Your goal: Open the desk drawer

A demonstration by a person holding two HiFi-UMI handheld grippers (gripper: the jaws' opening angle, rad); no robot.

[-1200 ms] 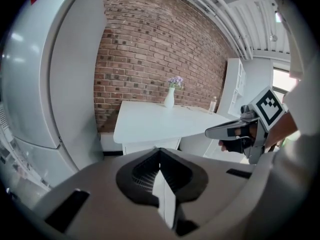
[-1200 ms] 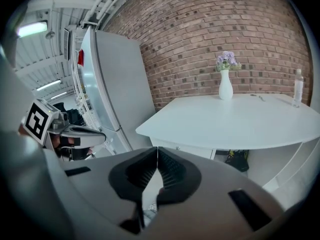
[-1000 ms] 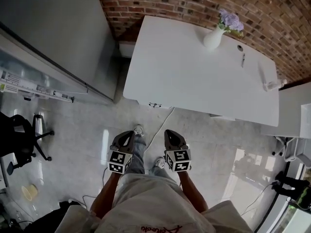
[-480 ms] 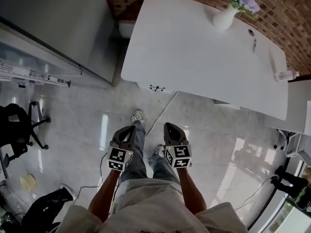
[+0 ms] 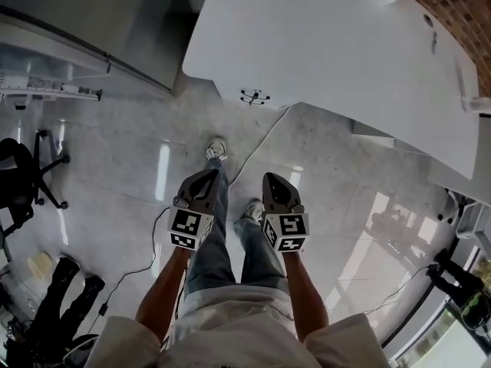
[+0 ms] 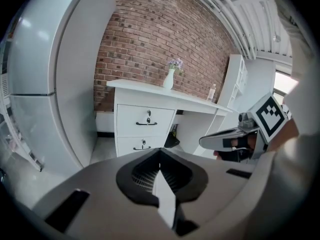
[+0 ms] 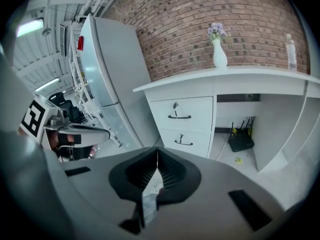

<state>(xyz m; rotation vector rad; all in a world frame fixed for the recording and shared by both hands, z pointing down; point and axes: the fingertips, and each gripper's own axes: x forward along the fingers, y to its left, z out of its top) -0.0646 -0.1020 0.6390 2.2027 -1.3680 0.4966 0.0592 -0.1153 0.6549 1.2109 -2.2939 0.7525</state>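
Open floor [image 5: 330,175] lay before me | desk drawer [image 7: 182,115] shut, well ahead of left gripper [image 5: 207,179] and right gripper [image 5: 271,184] | jaws together, empty

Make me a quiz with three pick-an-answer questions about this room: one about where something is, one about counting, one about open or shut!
1. Where is the vase? A on the floor; B on the desk; C on a chair.
2. How many drawers does the desk have? A two; B four; C six.
3. How are the drawers? A both shut; B one pulled out; C both pulled out.
Answers: B, the vase stands on the desk top by the brick wall; A, one drawer sits above the other, each with a dark handle; A, both fronts sit flush.
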